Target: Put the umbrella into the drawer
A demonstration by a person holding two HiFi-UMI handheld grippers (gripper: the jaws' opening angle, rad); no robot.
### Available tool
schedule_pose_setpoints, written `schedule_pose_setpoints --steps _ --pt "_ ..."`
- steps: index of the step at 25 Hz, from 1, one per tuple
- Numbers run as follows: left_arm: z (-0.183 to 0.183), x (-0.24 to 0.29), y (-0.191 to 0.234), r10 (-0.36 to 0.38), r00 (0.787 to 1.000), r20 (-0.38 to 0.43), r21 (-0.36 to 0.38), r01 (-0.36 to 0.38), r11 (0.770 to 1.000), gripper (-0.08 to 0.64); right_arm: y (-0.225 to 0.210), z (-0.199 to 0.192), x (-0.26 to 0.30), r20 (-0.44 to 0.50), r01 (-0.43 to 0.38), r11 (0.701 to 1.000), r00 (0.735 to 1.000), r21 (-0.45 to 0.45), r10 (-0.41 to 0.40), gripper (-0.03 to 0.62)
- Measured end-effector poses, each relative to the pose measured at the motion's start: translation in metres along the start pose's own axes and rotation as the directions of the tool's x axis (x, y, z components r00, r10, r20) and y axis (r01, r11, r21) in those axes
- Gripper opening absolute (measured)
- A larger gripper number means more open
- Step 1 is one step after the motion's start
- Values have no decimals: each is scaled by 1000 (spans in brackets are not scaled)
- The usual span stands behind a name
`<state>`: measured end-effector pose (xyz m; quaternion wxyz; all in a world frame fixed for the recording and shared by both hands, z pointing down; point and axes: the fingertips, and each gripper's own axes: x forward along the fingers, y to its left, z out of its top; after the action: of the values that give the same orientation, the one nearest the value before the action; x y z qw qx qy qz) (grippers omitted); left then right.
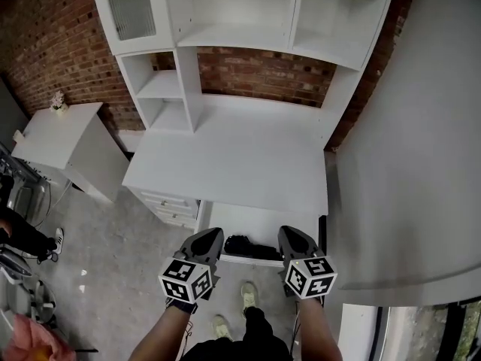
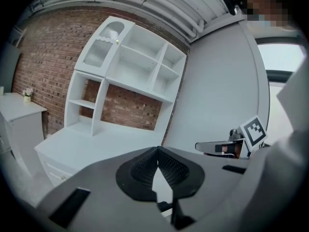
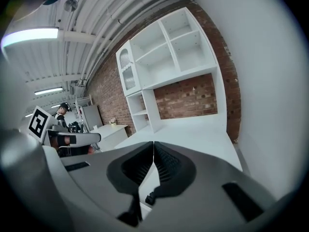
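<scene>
The black folded umbrella point(image 1: 248, 247) lies inside the open white drawer point(image 1: 259, 220) under the desk top point(image 1: 233, 164). Both grippers hover above the drawer's front edge, side by side, clear of the umbrella. My left gripper point(image 1: 216, 233) is shut with nothing between its jaws; in the left gripper view its tips point(image 2: 158, 149) meet. My right gripper point(image 1: 286, 230) is shut and empty too, its tips point(image 3: 153, 143) touching. Each gripper shows at the edge of the other's view: the right gripper point(image 2: 219, 146) and the left gripper point(image 3: 77, 139).
A white hutch with open shelves point(image 1: 240, 21) stands on the desk against a brick wall point(image 1: 263, 70). A white panel point(image 1: 421, 164) rises at the right. A low white cabinet point(image 1: 68, 145) and a person point(image 1: 22, 235) are at the left. Closed drawers point(image 1: 169, 205) sit left of the open one.
</scene>
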<state>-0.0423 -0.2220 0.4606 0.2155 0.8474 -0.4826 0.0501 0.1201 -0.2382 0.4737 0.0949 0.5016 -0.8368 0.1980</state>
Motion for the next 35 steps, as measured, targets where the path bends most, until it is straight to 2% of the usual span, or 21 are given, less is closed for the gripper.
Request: schedule_pose_setpoints --steps 8,15,25,35 --pt "47 -28 -14 -10 997 81 45 6 999 6 17 50 -33 115 32 998 993 -52 -26 5" --pt "83 -51 -23 -8 990 141 77 -3 997 6 31 83 -59 177 42 995 984 -91 -26 5" --pt "119 -85 -44 -26 982 188 125 2 992 6 58 128 -96 269 61 985 963 -160 -16 5" --pt "140 -113 -53 -32 974 224 144 -1 990 6 80 151 -118 319 76 978 948 -193 -11 5"
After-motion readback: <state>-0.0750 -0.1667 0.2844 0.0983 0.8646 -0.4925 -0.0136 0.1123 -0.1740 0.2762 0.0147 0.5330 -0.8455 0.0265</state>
